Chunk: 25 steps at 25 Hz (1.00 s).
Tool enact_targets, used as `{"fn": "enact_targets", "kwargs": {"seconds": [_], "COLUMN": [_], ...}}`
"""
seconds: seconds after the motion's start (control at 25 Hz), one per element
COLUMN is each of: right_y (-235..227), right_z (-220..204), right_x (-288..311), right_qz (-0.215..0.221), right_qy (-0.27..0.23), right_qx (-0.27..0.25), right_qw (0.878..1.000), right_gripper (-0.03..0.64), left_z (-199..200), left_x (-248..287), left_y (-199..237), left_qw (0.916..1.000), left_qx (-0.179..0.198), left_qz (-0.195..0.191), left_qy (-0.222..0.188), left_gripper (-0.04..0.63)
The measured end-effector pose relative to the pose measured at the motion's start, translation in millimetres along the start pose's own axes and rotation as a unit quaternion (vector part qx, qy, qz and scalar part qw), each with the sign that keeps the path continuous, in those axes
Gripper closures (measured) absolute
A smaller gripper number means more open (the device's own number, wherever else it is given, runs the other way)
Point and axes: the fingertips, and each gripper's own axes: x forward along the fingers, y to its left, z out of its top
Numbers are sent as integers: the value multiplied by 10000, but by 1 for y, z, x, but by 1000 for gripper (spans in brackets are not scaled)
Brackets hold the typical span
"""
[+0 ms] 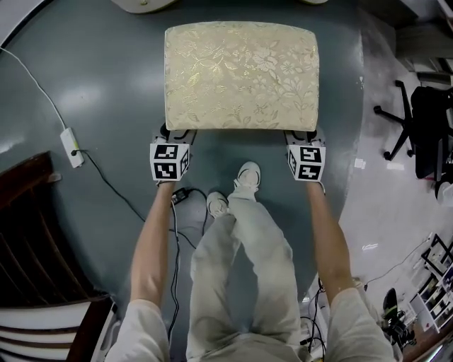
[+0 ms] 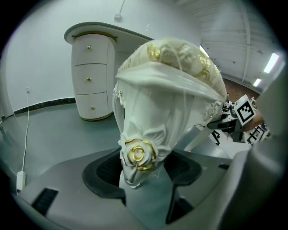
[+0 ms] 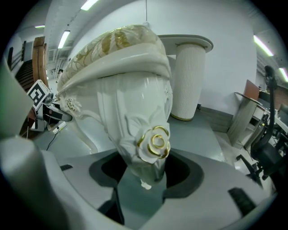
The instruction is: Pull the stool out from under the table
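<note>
Head view, looking steeply down: a person stands on a grey floor [image 1: 106,92] with both bare arms stretched forward and down. The arms are almost straight and parallel, one on each side of the legs. The shoes [image 1: 247,177] are just behind a stool [image 1: 241,74] with a cream floral cushion. The left tongs [image 1: 175,136] sit at the stool's near-left corner and the right tongs [image 1: 303,136] at its near-right corner. Each slants downward under the seat edge, with its marker cube facing up. Left gripper view shows the left tongs [image 2: 145,170] pinching the near-left leg [image 2: 140,150], a white carved leg with a gold rose that fills the gap between the dark pads. Right gripper view shows the right tongs [image 3: 146,170] clamped the same way on the near-right leg [image 3: 150,143]. The whole seat lies in open view, its far edge close to the rim of the white surface [image 1: 145,6] at the top, so the pull looks under way and probably near its end. The next move likely calls for both hands to draw back evenly toward the person, who has to step back to make room. That way the stool slides straight over the floor without twisting or tipping.
</note>
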Motion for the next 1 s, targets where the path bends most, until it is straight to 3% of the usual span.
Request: {"fn": "enact_targets", "kwargs": {"seconds": [0.44,0.72,1.0], "right_y": [1,-1,2], "right_z": [-2,-5,18], "right_x": [-8,-44,-98], "right_qz": [138,55,-17], "right_qy": [72,92,12], "right_qx": [71,250,279], "right_qw": [9999,9996,9996], "right_gripper": [360,403,487], "left_z": [0,-5,8], "left_x": [-5,-42,-94], "left_y": [-3,-4,-14], "left_qw": [9998,9997,9995], "left_qx": [-122,-228,-322], "left_qz": [-136,-16,46], "left_qy": [10,44,-17], "left_gripper": [318,319,475]}}
